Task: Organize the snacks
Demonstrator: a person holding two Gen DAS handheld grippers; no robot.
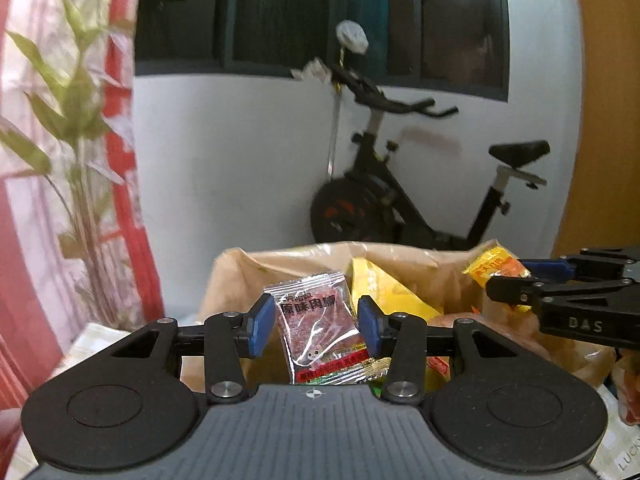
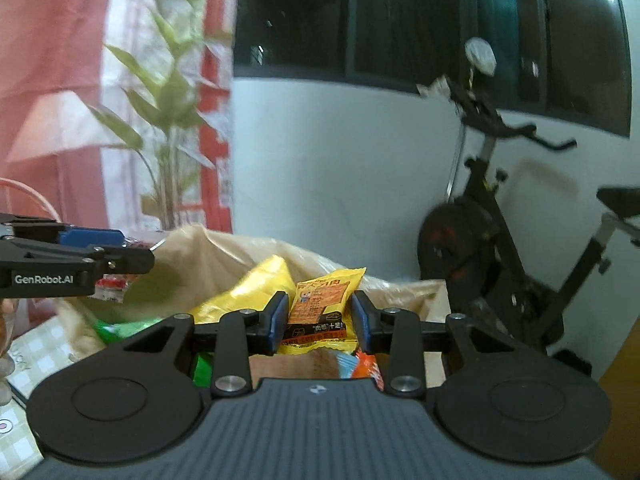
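On my left wrist camera, a leafy plant (image 1: 76, 128) stands at the far left in front of a red and white curtain (image 1: 124, 120). In the middle, my left gripper (image 1: 316, 322) pinches a clear packet of red dried meat (image 1: 320, 328), its blue pads (image 1: 262, 324) pressing the packet's two sides. The packet stands upright, held above the open mouth of a brown paper bag (image 1: 240, 272). A big yellow pouch (image 1: 384, 288) sticks up inside the bag just right of the packet. Behind the bag an exercise bike (image 1: 400, 200) leans by the white wall under a dark window (image 1: 320, 16). At the right edge my right gripper (image 1: 516, 280) reaches in from the side, clamped on a small yellow and orange packet (image 1: 496, 268).

On my right wrist camera, the left gripper (image 2: 128, 252) comes in from the left edge at the bag's rim; from this side I cannot tell how its fingers stand. The plant (image 2: 172, 100) rises behind it. In the middle, the right gripper (image 2: 320, 316) squeezes the yellow and orange packet (image 2: 320, 304) between its pads, upright over the brown paper bag (image 2: 208, 252). The yellow pouch (image 2: 248, 292) lies in the bag just left of it, with a green wrapper (image 2: 120, 326) lower left and an orange wrapper (image 2: 362, 364) below. The exercise bike (image 2: 500, 232) stands at the right.
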